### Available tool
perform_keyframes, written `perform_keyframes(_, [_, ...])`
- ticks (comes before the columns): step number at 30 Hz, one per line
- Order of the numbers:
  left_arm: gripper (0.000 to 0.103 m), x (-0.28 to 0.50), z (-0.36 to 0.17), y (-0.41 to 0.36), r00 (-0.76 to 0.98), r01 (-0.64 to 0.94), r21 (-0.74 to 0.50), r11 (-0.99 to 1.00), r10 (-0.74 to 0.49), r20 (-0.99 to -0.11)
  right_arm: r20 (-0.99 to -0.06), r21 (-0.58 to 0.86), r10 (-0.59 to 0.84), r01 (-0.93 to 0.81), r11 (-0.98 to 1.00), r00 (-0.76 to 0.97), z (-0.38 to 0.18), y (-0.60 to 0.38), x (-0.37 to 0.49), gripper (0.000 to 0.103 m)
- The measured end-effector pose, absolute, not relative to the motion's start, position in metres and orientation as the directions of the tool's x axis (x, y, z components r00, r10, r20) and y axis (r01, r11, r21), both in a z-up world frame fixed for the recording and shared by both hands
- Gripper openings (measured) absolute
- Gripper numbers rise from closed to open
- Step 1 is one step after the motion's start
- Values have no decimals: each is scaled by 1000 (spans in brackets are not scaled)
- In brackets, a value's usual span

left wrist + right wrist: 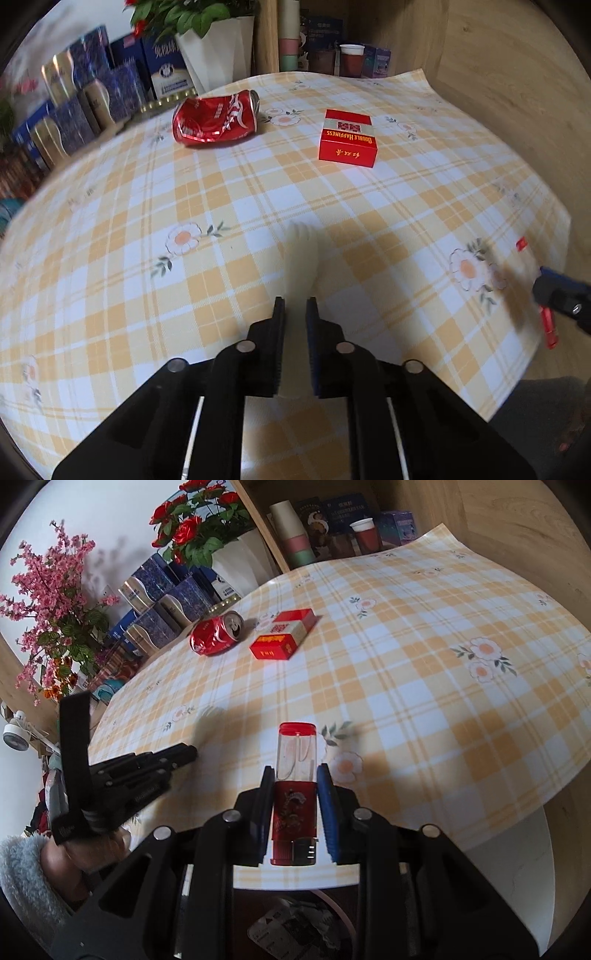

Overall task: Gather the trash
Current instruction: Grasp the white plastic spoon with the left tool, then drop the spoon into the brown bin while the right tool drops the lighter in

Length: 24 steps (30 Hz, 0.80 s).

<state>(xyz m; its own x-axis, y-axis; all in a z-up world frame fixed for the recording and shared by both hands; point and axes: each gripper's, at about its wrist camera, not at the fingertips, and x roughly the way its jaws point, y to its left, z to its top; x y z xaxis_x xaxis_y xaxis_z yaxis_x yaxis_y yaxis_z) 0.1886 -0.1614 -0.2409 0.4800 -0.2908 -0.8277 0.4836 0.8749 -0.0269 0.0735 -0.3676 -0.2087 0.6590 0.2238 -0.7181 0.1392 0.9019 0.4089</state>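
Note:
My left gripper (pixel 295 306) is shut on a blurred whitish piece of trash (pixel 301 254), held above the checked tablecloth. My right gripper (pixel 293 775) is shut on a red lighter (pixel 295 786) with a clear body, held over the table's near edge; that lighter also shows at the right of the left wrist view (pixel 547 325). A crushed red can (pixel 216 120) lies on its side at the far left of the cloth, also in the right wrist view (pixel 216 632). A red cigarette pack (pixel 348 138) lies to its right, also in the right wrist view (pixel 282 635).
Blue boxes and tins (pixel 74 110) stand along the left edge. A white vase with red flowers (pixel 218 51) and paper cups (pixel 291 531) stand at the back. A bin with trash (pixel 291 926) sits below the table's near edge. The left gripper's body (pixel 125 779) is at the left.

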Motion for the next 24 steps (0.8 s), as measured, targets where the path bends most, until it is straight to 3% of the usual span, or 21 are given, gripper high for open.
perform_keyframes(3, [2,187,-234,-146,453,467,-147,872,-379,-807,-721,401,217,141,905,658,-207,-367,69,26])
perform_keyframes(15, [2,162,-218,-87,395,343,-492,800,-598,-697,-708,404,227,120,907,668,-193,-353,59,26])
perform_keyframes(24, [2,131,-199,-54,382,359,-527,770,-636,-670,-716,381,241,78,921,655,-183,-332,41,26])
